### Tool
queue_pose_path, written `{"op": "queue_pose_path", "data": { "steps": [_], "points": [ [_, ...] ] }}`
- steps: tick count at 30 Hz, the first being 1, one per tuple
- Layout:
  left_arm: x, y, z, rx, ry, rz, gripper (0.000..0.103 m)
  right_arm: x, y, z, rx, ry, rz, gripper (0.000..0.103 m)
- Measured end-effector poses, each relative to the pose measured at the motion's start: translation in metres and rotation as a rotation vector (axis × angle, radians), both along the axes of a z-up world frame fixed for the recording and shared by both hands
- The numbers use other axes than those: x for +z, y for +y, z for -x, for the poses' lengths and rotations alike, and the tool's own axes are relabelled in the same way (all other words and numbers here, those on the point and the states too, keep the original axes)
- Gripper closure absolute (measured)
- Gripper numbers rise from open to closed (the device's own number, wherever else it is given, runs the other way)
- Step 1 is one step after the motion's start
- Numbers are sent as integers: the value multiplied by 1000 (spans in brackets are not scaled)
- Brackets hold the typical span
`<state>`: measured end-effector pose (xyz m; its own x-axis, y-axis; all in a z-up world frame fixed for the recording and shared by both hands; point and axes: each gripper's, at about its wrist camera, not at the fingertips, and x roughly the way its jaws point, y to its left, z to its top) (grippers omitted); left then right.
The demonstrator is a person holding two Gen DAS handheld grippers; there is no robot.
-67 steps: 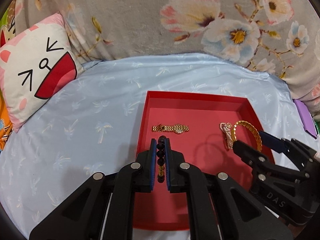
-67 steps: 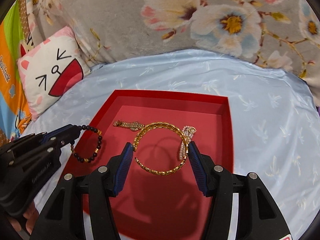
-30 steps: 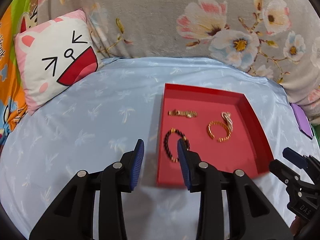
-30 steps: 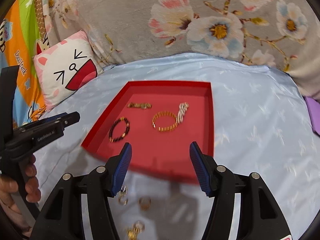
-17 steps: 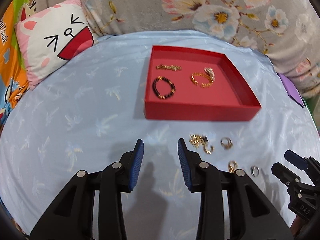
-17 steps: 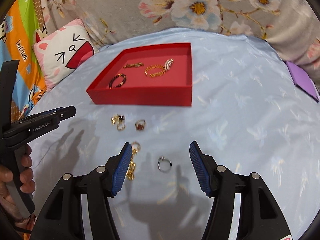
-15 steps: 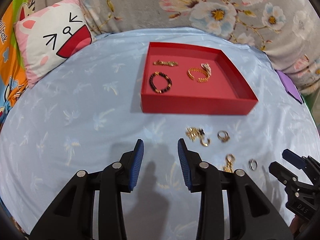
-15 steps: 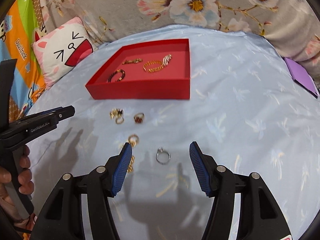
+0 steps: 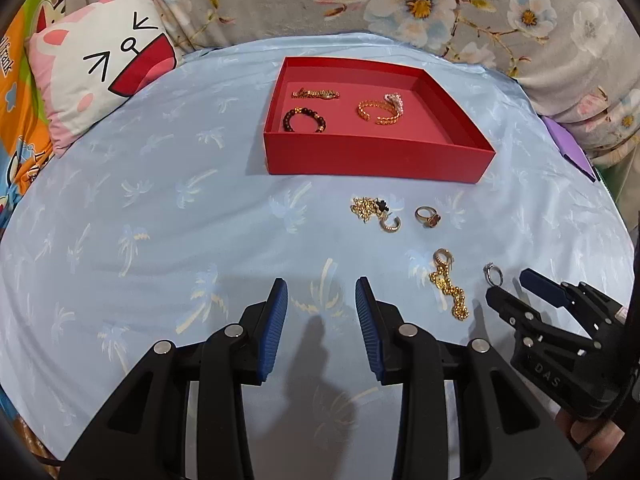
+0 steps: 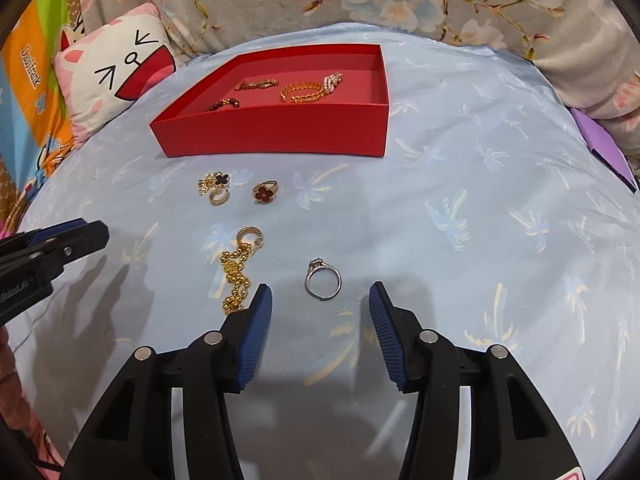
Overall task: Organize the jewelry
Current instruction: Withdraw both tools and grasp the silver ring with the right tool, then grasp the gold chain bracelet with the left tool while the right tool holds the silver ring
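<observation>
A red tray (image 9: 376, 156) (image 10: 276, 136) on the blue sheet holds a dark bead bracelet (image 9: 304, 119), a gold watch (image 9: 316, 93), a gold bangle (image 9: 376, 112) and a pearl piece (image 9: 394, 101). Loose on the sheet in front lie a gold chain (image 10: 236, 276) (image 9: 450, 286), a silver ring (image 10: 323, 278) (image 9: 493, 274), a red clover ring (image 10: 265, 192) (image 9: 428, 216) and a black clover cluster with a hoop (image 10: 216, 188) (image 9: 376, 212). My right gripper (image 10: 316, 300) is open, just short of the silver ring. My left gripper (image 9: 320, 292) is open and empty over bare sheet.
A cartoon pillow (image 9: 100, 60) lies at the back left. A floral blanket (image 9: 420, 0) rises behind the tray. A purple object (image 9: 568, 144) sits at the right edge of the bed.
Both grippers pulled back from the tray; the left one let go of the bead bracelet, which now lies in the tray. The loose jewelry has come into view in front.
</observation>
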<state>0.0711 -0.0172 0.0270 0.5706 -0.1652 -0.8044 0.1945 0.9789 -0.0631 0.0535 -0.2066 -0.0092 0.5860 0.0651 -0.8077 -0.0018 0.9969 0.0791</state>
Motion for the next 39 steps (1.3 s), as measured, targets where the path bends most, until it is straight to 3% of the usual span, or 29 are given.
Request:
{"op": "queue_pose_path", "data": {
  "steps": [7, 14, 22, 25, 33, 39],
  "points": [
    [-1, -3, 1, -5, 3, -3, 69, -5, 1, -9, -1, 4, 0, 64],
    [-5, -7, 1, -4, 16, -3, 69, -7, 0, -7, -8, -5, 29, 84],
    [-7, -19, 3, -32, 30, 10, 69, -4, -8, 0, -28, -9, 2, 84],
    [-10, -30, 5, -54, 43, 24, 58, -1, -16, 7, -49, -14, -10, 84],
    [-23, -65, 2, -102, 89, 49, 58, 8, -40, 29, -97, -16, -53, 84],
    [-35, -93, -2, -122, 92, 11, 58, 11, -52, 38, -117, -25, -60, 84]
  ]
}}
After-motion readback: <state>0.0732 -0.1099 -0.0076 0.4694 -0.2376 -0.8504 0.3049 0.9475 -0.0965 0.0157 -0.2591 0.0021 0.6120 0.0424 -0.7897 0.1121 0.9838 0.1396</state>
